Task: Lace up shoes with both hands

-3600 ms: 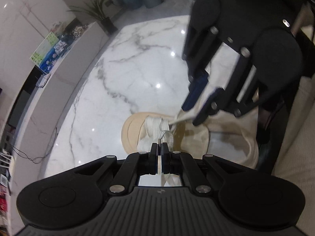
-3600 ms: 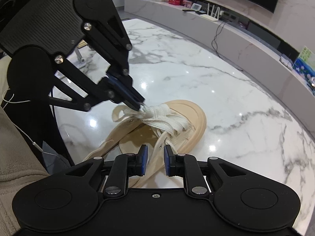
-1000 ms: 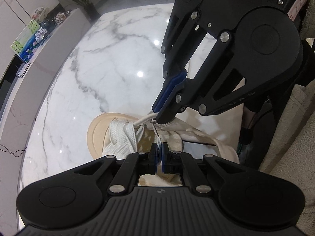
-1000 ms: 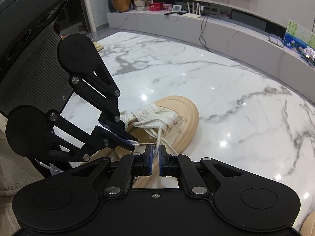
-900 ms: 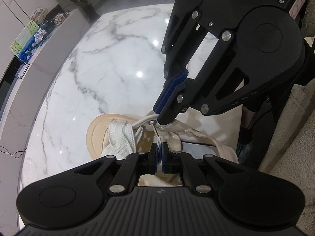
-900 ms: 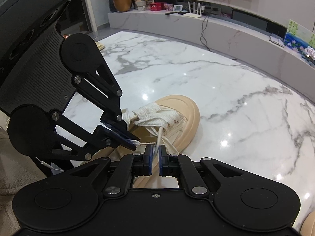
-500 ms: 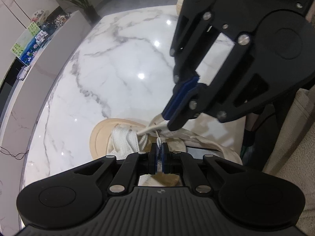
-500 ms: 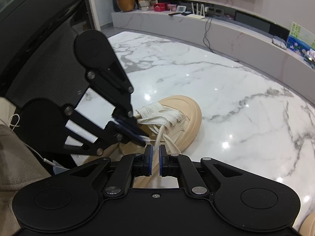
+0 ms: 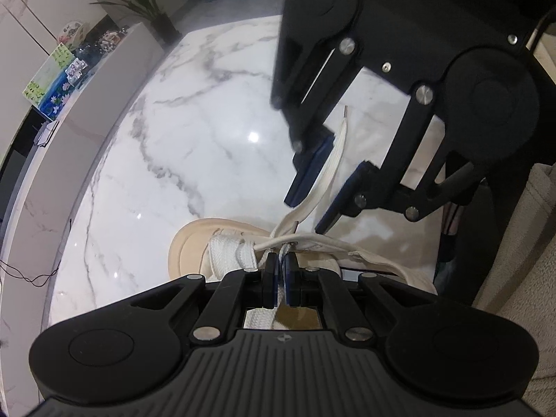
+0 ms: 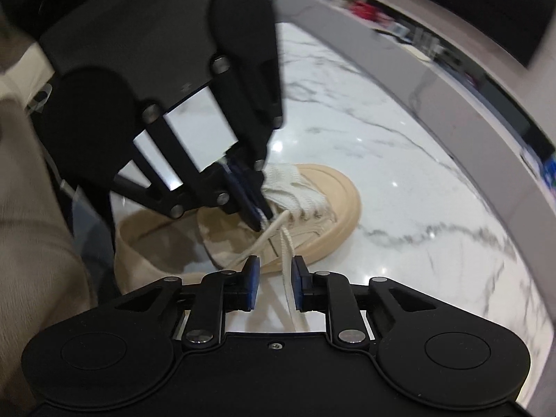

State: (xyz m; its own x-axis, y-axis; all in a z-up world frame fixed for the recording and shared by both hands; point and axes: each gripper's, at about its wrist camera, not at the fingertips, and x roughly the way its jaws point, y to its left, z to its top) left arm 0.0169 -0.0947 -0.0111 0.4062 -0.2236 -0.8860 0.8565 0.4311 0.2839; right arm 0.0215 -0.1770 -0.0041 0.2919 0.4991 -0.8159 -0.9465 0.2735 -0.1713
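Plant (image 9: 139, 10) and shelf clutter (image 9: 55, 80) beyond marble table (image 9: 194, 132).

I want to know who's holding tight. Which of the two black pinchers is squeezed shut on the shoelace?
The left gripper. It is shut on a lace right at the shoe. The right gripper is opening, with the other lace end loose between its pads.

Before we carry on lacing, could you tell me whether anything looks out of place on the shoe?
Only the shoe stands out: it is half-laced, its collar sagging. One lace runs loose between the opening right gripper.
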